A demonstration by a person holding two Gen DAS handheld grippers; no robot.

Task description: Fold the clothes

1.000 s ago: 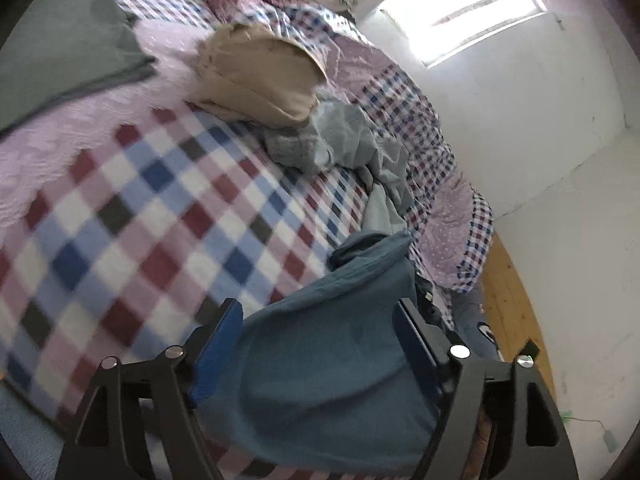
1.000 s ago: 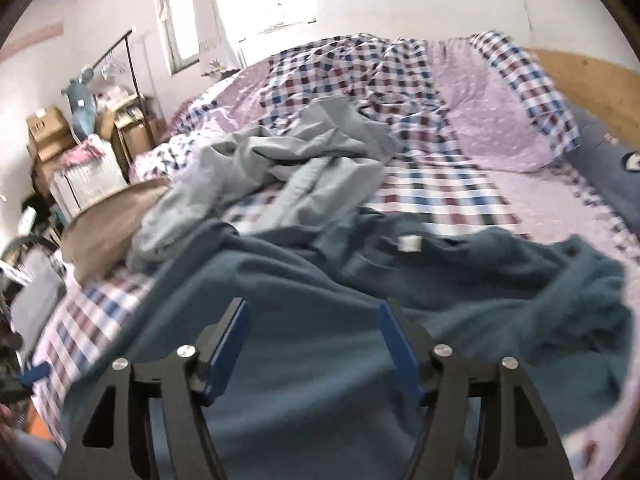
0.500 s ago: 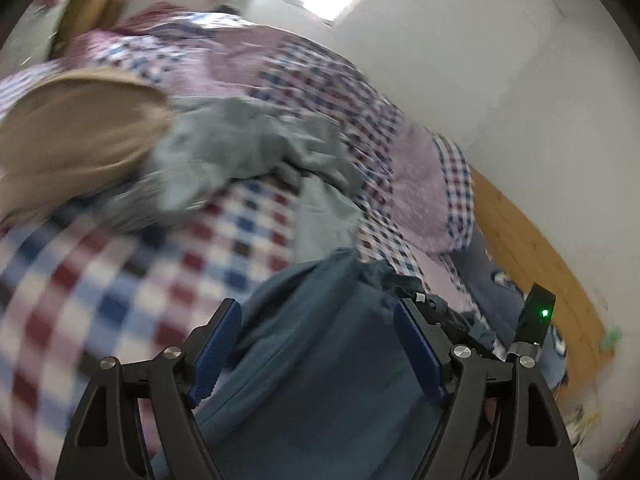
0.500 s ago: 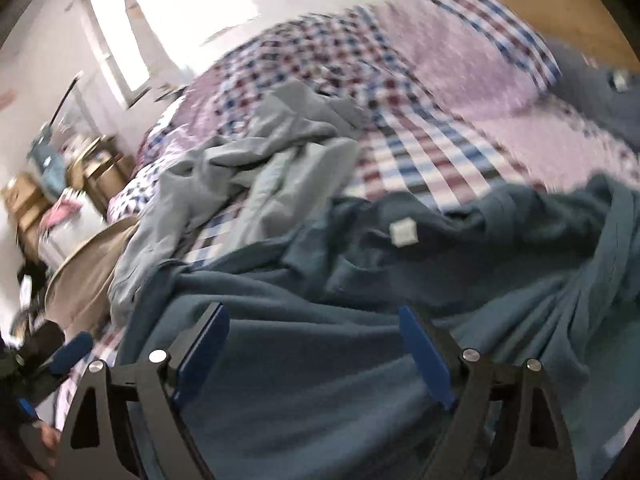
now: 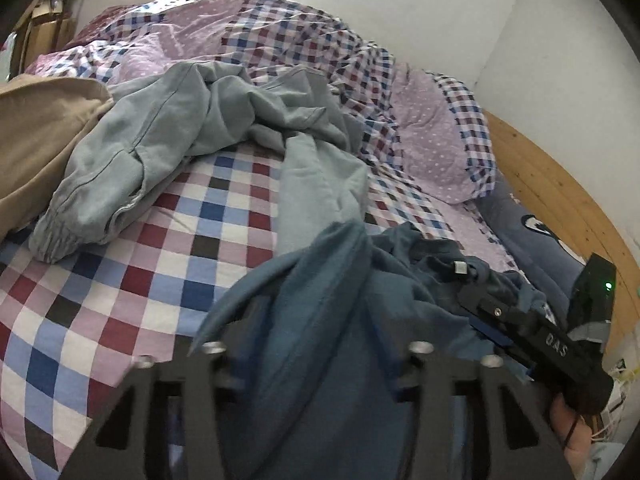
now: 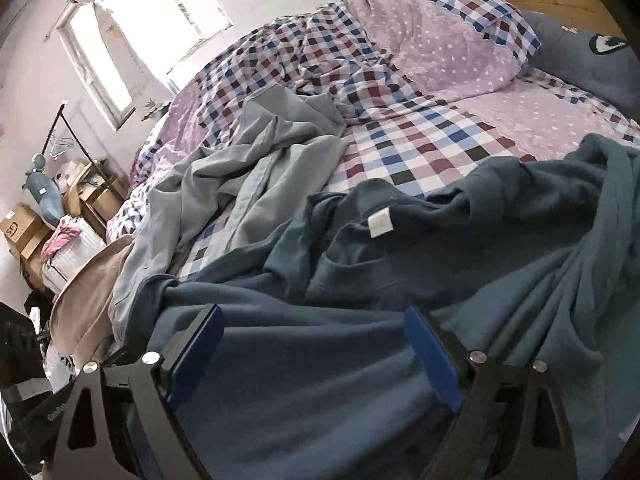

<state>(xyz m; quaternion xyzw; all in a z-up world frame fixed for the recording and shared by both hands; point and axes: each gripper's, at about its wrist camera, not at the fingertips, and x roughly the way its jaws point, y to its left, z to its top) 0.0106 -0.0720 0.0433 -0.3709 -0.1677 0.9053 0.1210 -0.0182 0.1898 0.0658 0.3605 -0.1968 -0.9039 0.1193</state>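
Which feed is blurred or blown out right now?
Left wrist view: the left hand-held gripper is smeared by motion as its jaws close around the dark blue garment. Right wrist view: sharp, but the window is glaring white.

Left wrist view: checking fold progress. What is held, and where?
Left gripper is closing around a bunched ridge of teal garment; fingers hidden, grip cannot be told.

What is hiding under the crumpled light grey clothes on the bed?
Under the light grey clothes you can see the checked bed cover peeking out around them. Anything tucked beneath the pile itself is covered, so it cannot be seen.
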